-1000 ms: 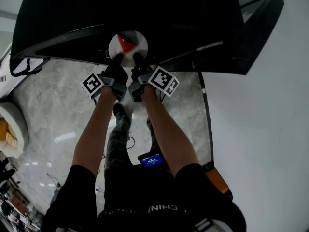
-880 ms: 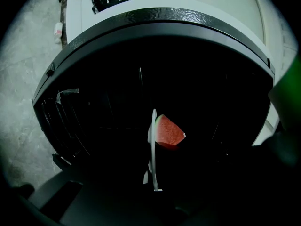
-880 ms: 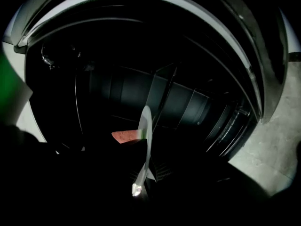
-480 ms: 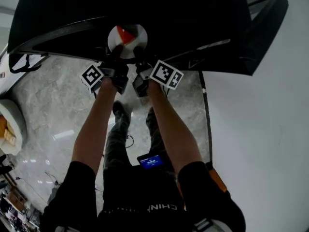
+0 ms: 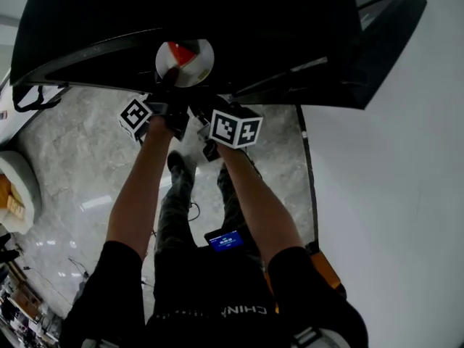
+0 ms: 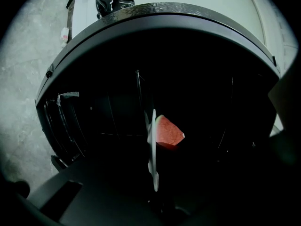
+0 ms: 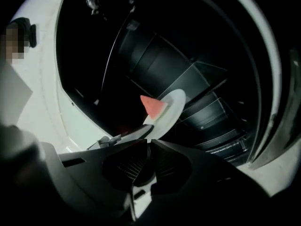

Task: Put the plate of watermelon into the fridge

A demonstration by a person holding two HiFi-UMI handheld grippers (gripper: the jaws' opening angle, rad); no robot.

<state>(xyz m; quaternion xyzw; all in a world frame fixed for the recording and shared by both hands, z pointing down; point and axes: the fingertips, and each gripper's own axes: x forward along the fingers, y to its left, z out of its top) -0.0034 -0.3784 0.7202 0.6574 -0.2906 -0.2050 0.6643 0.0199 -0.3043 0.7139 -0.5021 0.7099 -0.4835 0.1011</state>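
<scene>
Right hand-held gripper (image 7: 148, 144) pulled back, closed, left hand-held gripper (image 5: 168, 93) clamps plate (image 7: 172, 108) holding watermelon (image 7: 153, 107)

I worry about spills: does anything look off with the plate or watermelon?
Nothing stands out. The watermelon slice sits on the plate, nothing has spilled, and the left gripper and right gripper both grip its near rim at the fridge opening.

Dark fridge (image 5: 217, 20) interior, fisheye-warped edges.
</scene>
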